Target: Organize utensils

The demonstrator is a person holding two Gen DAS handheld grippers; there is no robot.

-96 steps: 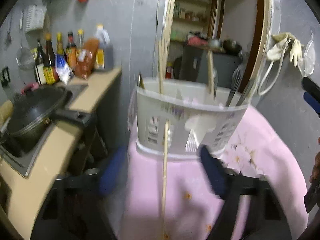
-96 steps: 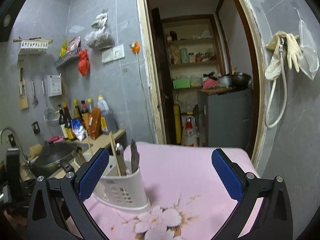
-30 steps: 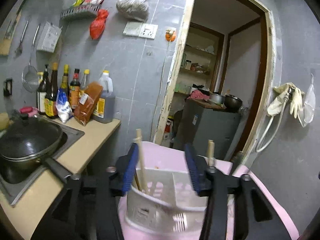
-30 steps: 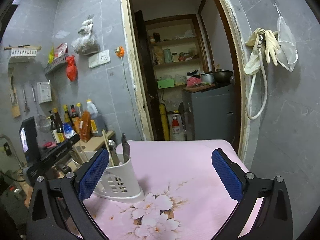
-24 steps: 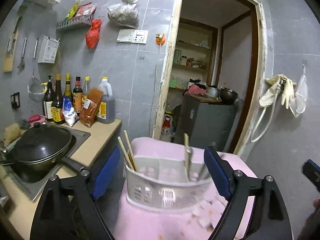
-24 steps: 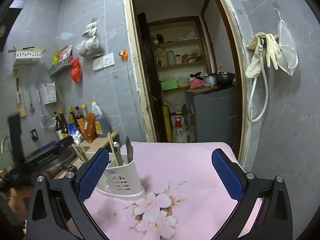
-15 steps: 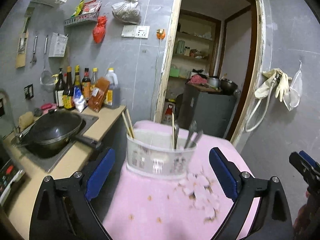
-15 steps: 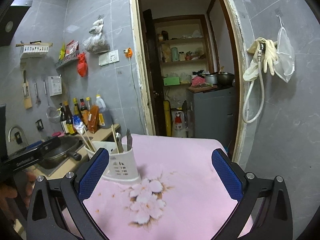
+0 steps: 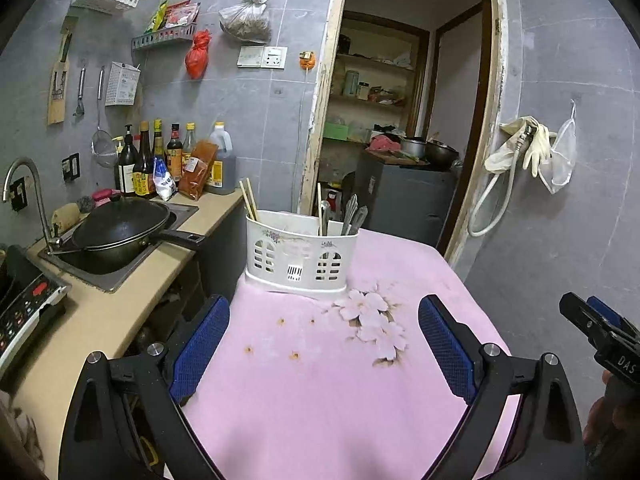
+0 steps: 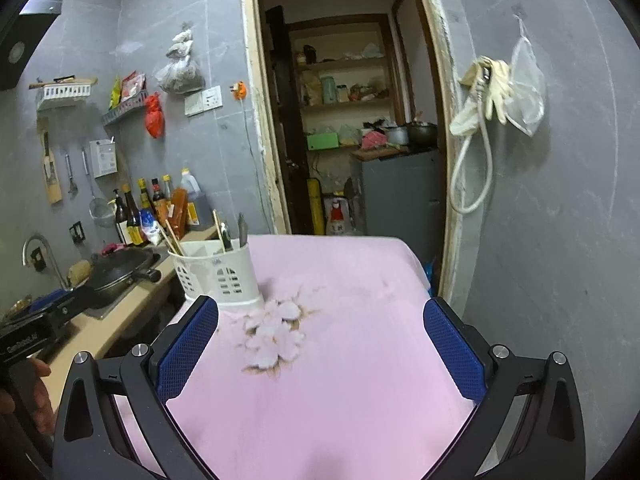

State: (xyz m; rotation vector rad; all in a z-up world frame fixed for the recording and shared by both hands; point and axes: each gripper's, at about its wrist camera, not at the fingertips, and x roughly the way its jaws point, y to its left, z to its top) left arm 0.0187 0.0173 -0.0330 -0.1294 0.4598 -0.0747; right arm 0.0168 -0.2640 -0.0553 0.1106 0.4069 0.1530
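A white plastic utensil caddy (image 9: 299, 257) stands at the far left edge of the pink flowered table (image 9: 328, 392). It holds wooden chopsticks (image 9: 249, 200) at its left end and metal cutlery (image 9: 352, 214) with another chopstick at its right end. It also shows in the right wrist view (image 10: 218, 272). My left gripper (image 9: 325, 354) is open and empty, held back above the near part of the table. My right gripper (image 10: 320, 346) is open and empty, to the right of the caddy.
A counter (image 9: 104, 304) runs along the left with a black wok (image 9: 120, 228) in the sink, a faucet (image 9: 24, 192), sauce bottles (image 9: 172, 160) and a black appliance (image 9: 24, 308). An open doorway (image 9: 400, 140) is behind the table. A grey wall (image 10: 560, 240) is on the right.
My left gripper let go of a chopstick at the caddy, opened wide and pulled back and up from it. My right gripper stayed open and drifted slightly back.
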